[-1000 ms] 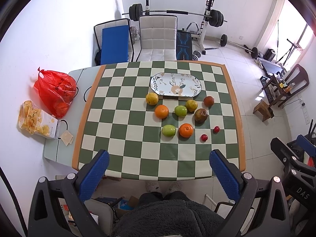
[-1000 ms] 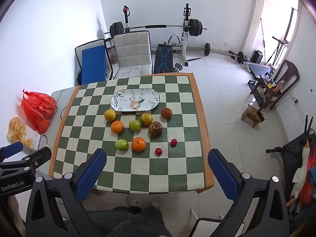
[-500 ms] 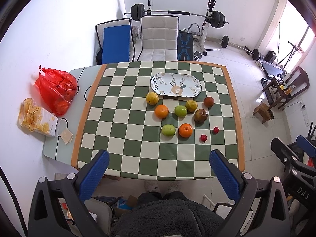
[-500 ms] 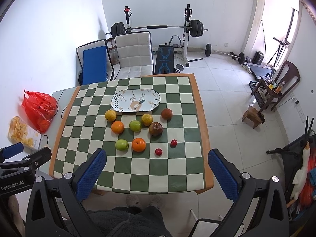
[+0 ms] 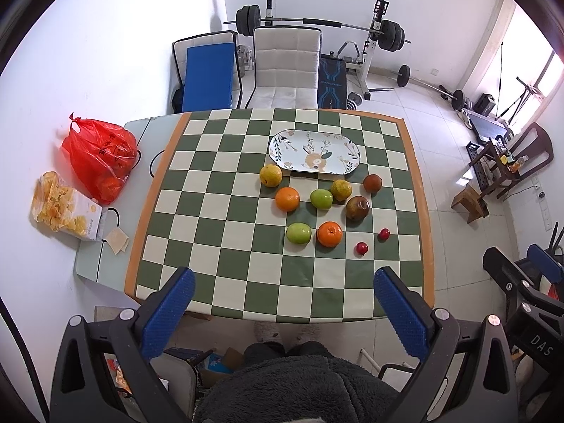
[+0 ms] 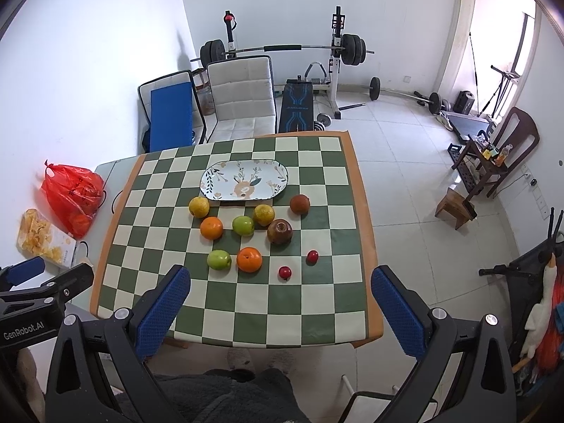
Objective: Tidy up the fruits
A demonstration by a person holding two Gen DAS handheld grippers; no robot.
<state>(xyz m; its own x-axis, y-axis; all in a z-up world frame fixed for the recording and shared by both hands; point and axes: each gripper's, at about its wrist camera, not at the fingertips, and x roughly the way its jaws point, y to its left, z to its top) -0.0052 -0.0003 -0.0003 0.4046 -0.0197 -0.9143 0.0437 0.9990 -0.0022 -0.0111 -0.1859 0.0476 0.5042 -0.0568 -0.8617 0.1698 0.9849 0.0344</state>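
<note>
Ten fruits: loose on the bench [image 5: 225, 282], just near of the plate [image 5: 314, 153], none on it.
Left gripper [image 5: 280, 303]: jaws spread wide, empty, high over the near edge.
Right gripper [image 6: 280, 305]: same, spread and empty.
Why high: probably surveying before the first pick.
Look: two oranges [image 5: 329, 233], two green apples [image 5: 298, 233], two yellowish citrus [image 5: 270, 175], two brownish fruits [image 5: 357, 207], two small red ones [image 5: 361, 248].
Plate: bare, patterned, far of the cluster; likely the target.
Off-bench left: red bag [image 5: 100, 155].

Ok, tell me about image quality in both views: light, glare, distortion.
Left wrist view: strong fisheye bending of the table edge, blown-out window at right, fruit sharp. Right wrist view: same curvature, bright doorway, soft shadows under the fruit, plate free of glare.
</note>
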